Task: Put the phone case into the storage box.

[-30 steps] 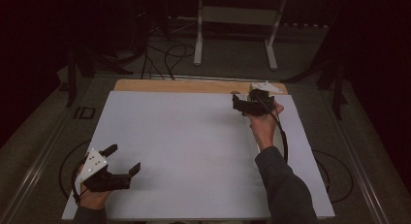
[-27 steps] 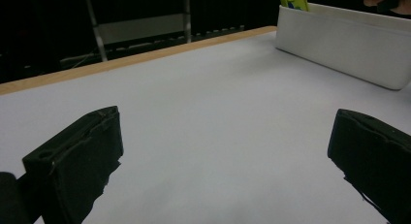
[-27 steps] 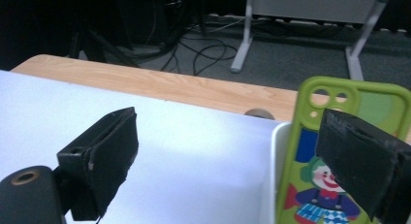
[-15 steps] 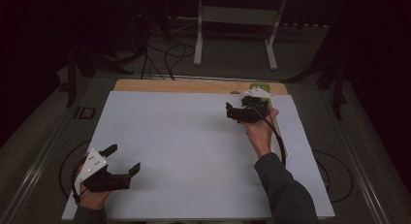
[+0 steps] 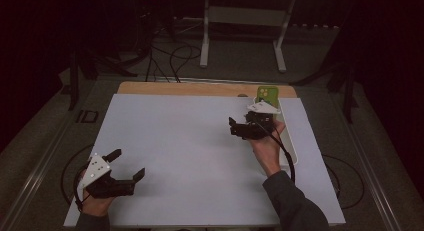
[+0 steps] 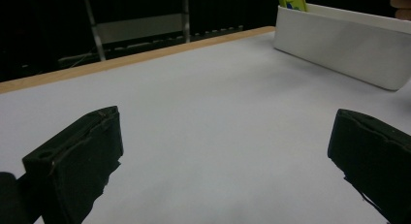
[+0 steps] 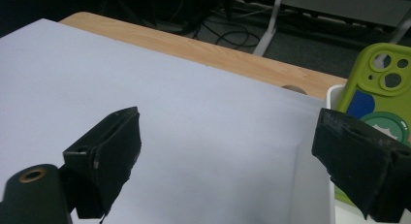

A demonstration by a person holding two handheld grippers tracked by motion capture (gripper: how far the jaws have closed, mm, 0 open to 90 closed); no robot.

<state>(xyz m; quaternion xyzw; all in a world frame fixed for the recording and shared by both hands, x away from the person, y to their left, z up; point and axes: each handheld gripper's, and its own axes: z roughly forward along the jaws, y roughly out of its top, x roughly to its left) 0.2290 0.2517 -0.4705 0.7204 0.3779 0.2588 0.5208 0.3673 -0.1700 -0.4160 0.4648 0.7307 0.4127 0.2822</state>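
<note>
Both grippers' fingers gape empty; the right gripper hides most of the green phone case.

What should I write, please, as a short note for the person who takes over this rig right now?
Left tongs: open, holding nothing, low over the white mat at its near left corner.
Right tongs: open, holding nothing, over the mat beside the white tray at the right edge.
Green phone case: leaning in the far end of the tray, camera cut-outs at the top.
Done: neither tongs has taken hold of anything.
Left: probably the case is next; the right tongs is nearest to it and would have to reach it and close on it. What comes after the pictures do not tell.
</note>
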